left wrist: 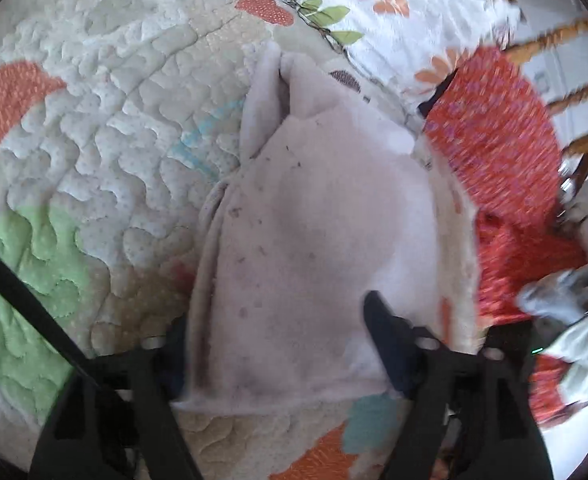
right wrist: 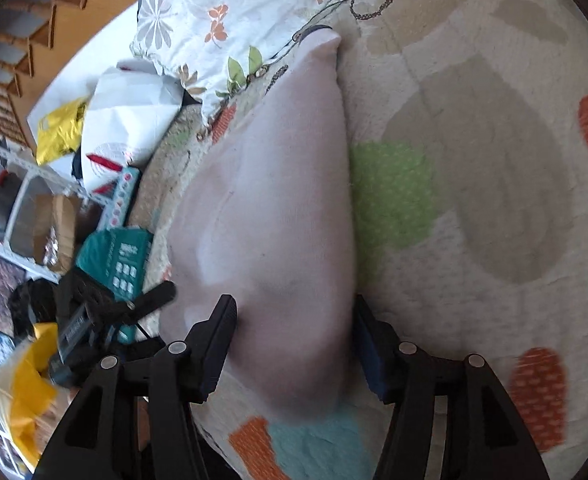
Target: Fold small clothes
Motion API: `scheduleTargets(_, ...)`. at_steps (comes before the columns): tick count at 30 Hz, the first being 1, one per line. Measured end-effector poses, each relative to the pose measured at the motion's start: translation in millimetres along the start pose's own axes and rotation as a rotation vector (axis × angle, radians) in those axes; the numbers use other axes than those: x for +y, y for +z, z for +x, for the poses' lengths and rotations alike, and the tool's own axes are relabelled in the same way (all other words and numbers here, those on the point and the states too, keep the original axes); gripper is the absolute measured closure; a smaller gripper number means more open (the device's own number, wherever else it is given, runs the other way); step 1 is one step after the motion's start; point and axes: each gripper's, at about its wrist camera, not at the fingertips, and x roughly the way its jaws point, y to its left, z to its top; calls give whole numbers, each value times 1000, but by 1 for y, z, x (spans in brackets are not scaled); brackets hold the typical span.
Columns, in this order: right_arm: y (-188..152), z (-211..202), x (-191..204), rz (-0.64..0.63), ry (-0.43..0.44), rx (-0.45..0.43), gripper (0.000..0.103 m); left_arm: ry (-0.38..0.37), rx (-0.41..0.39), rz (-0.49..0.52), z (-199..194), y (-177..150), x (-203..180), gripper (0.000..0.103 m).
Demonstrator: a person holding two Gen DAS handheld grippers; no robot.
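Pale pink garment flat on quilted bed, left gripper and right gripper fingers released, straddling its near edge

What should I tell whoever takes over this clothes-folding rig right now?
Left gripper: open, jaws astride the near end of the pale lilac fleece garment; one finger is hidden under its edge, no visible pinch.
Right gripper: open, jaws on either side of the same garment's near end, pads not visibly pressing.
Garment: lies lengthwise on the patchwork quilted bedspread, apparently already doubled along its length; how many folds cannot be told.
Red patterned cloth: beside the lilac piece in the left wrist view, unfolded.
Left: finish or set aside the lilac garment, then probably fold the red cloth.
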Motion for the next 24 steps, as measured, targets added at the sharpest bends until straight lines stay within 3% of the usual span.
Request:
scheduleTargets(1,-1,1,2,-6,-20,-2,50,19,9,11,1,-3,-3,75)
scheduleTargets(2,-1,2,2,-4,-36,13,72,25,16,6,2,-5,-3,82)
scheduleTargets(5,-3,-7,-7,48,-3,20,83,32,-3,-37,-7,-11,0,88)
scheduleTargets(11,-23,-46,2,-15,-18,20,86,-31,-7,-94,-28,-59,0,88)
scheduleTargets(15,-64,-74,1,-65,-44,62,86,-49,-6,-127,-35,-110,8,88)
scheduleTargets(19,-93,-83,-15,-58,-69,99,85,3,-9,-98,-39,-137,11,85)
scheduleTargets(24,-99,-90,-23,-33,-62,100,82,65,-56,0,-62,-148,-3,84)
